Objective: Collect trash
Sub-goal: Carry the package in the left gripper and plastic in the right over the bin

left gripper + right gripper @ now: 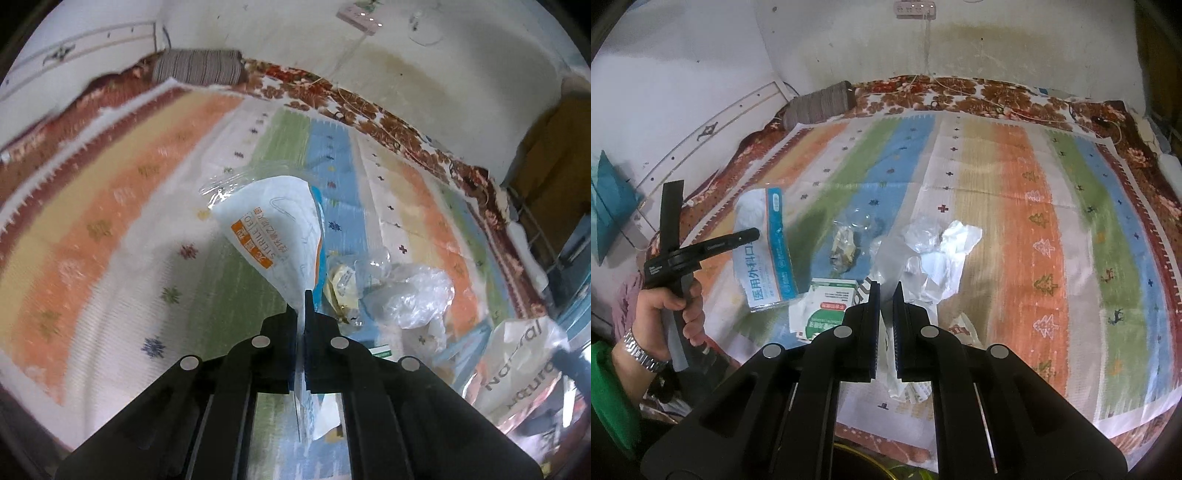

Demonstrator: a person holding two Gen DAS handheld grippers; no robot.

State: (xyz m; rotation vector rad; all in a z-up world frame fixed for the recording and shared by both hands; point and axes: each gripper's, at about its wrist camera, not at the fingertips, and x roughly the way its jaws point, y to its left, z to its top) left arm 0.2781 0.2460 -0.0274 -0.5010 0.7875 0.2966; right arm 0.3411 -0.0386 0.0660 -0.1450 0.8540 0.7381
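My left gripper (302, 301) is shut on a white and blue mask packet (275, 230) and holds it up above the striped mat. The same packet (764, 251) shows in the right wrist view, hanging from the left gripper. My right gripper (886, 290) is shut on the edge of a thin white plastic bag (892, 373) printed with letters; the bag also shows in the left wrist view (517, 362). On the mat lie a crumpled clear wrapper (938, 251), a yellowish wrapper (844, 251) and a green and white medicine box (831, 306).
The striped mat (1015, 206) covers a floral blanket (960, 90) on a bed against a white wall. A striped pillow (820, 103) lies at the far left. A power strip (916, 9) hangs on the wall. A teal cushion (609, 206) is at the left.
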